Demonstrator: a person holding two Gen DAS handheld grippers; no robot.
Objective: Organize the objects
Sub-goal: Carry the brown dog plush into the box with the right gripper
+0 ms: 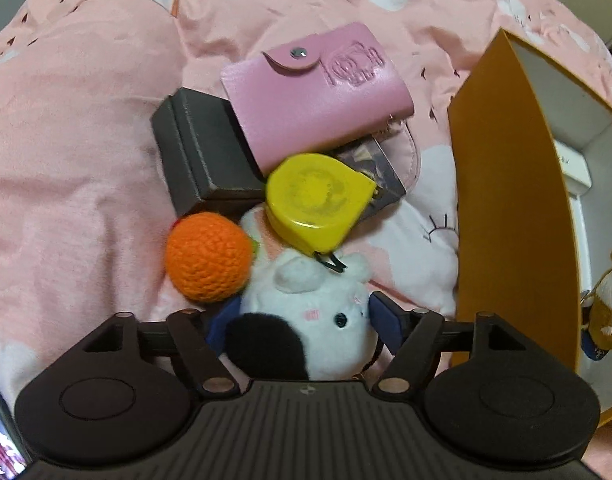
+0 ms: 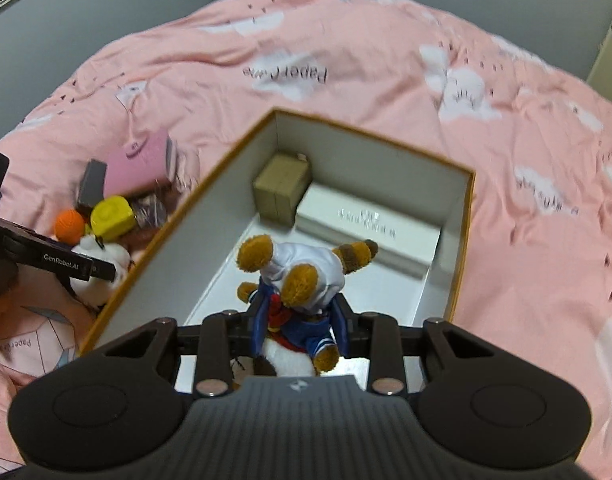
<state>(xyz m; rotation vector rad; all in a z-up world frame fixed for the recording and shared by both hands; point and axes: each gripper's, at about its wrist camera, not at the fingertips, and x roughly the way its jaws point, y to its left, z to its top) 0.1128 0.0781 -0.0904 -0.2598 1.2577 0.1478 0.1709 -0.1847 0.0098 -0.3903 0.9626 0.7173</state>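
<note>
My left gripper is shut on a white and black plush cow lying on the pink bedspread. Just beyond it lie an orange knitted ball, a yellow tape measure, a dark grey case and a pink card wallet. My right gripper is shut on a brown teddy bear in blue and white clothes, held over the inside of the orange-edged open box. The bear also shows in the left wrist view.
Inside the box sit a small cardboard carton and a flat white box. The box's orange wall stands right of the pile. The left gripper's body shows left of the box. The pink bedspread surrounds everything.
</note>
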